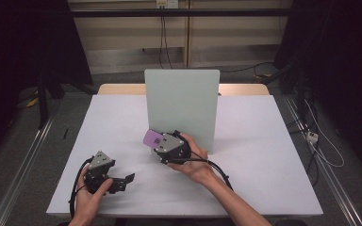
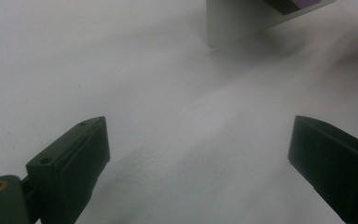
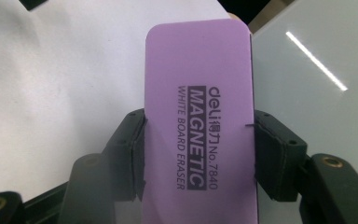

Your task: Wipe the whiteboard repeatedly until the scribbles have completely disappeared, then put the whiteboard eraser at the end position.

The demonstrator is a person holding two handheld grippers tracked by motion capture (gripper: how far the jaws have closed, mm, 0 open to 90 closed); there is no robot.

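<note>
Right gripper [image 1: 162, 143] is clamped on the purple eraser [image 1: 152, 138], jaws pinching its long edges, held just in front of the upright whiteboard [image 1: 183, 106]'s lower left corner. My right gripper view reads the label on the eraser [image 3: 198, 121]: "deli MAGNETIC WHITE BOARD ERASER No.7840"; high view can't resolve that. Left gripper [image 1: 122, 181] sits low at the white table [image 1: 264, 141]'s near left, jaws spread wide, nothing between them.

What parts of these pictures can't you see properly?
- Purple whiteboard eraser: its near end is cut off by the right gripper view's bottom edge.
- Upright board: its back faces away in the high view.
- Eraser print: too small in the high view.
</note>
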